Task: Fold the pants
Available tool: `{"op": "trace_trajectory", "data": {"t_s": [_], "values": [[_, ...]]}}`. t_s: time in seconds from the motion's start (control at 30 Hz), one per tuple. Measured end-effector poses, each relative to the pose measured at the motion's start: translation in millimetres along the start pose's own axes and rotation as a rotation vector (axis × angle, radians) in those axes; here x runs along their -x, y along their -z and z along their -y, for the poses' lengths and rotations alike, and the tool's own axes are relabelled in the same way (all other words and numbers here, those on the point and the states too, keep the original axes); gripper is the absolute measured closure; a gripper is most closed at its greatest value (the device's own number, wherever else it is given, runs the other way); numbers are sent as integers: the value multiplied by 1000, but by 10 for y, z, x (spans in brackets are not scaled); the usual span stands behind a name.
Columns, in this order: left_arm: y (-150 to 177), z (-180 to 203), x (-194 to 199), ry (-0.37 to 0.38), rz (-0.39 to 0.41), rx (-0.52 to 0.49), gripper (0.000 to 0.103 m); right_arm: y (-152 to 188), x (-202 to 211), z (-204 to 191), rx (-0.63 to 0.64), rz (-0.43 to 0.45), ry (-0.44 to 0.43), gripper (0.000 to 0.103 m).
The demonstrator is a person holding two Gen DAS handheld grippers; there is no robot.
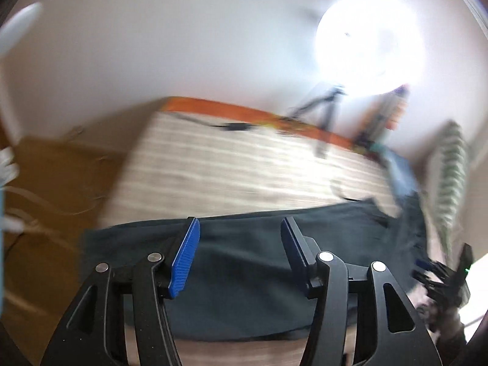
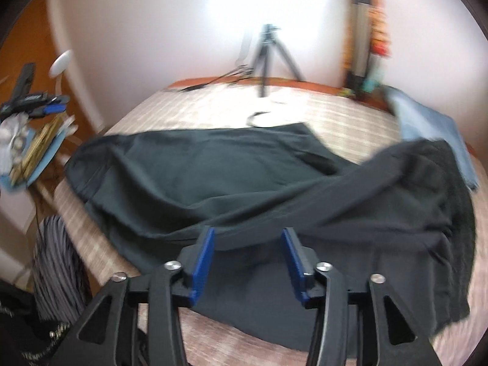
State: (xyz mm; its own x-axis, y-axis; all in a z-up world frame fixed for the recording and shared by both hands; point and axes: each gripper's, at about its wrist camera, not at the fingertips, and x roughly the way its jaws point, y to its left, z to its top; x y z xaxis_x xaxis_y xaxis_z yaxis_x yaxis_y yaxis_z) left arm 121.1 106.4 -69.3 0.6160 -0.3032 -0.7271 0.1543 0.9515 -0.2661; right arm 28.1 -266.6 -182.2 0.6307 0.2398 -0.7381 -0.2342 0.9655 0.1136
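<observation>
Dark pants (image 2: 244, 183) lie spread across a striped bed, with one leg stretched to the left and a rumpled fold raised on the right. My right gripper (image 2: 247, 235) is open and empty, just above the near fold of the pants. My left gripper (image 1: 241, 225) is open and empty, hovering over the pants (image 1: 244, 259) near the bed's front edge. The right gripper (image 1: 445, 277) shows blurred at the right edge of the left wrist view. The left gripper (image 2: 33, 103) shows at the far left of the right wrist view.
The striped bedcover (image 2: 350, 122) has an orange far edge (image 1: 213, 106). A tripod (image 2: 268, 52) stands at the back under a bright lamp. A folded blue cloth (image 2: 433, 128) lies at the right. A cluttered side table (image 2: 33, 149) and wooden floor (image 1: 55, 183) are at the left.
</observation>
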Motion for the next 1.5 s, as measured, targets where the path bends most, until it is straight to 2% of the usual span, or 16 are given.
{"op": "trace_trajectory", "data": {"t_s": [0.1,0.33,0.5,0.8,0.97,1.2,1.37,1.43,1.5], "values": [[-18,552,-309,107,-42,-69,45,48,120,223,-71,11,72,42],[-73,1582,-871,251,-100,-154,42,135,448,592,-145,25,375,21],[-58,2276,-1264,327,-161,-210,38,180,672,728,-184,53,449,19],[140,3314,-1978,418,-308,-250,33,324,895,992,-243,79,482,19],[250,3665,-2293,377,-365,-269,33,366,924,1134,-261,86,483,19],[318,3845,-2636,345,-407,-252,33,444,917,1367,-314,89,447,19],[386,3880,-2805,367,-441,-224,33,539,907,1622,-411,87,385,19],[393,3889,-2853,375,-439,-223,36,566,919,1687,-432,89,373,19],[405,3931,-2889,371,-425,-232,45,585,920,1730,-445,88,365,19]]}}
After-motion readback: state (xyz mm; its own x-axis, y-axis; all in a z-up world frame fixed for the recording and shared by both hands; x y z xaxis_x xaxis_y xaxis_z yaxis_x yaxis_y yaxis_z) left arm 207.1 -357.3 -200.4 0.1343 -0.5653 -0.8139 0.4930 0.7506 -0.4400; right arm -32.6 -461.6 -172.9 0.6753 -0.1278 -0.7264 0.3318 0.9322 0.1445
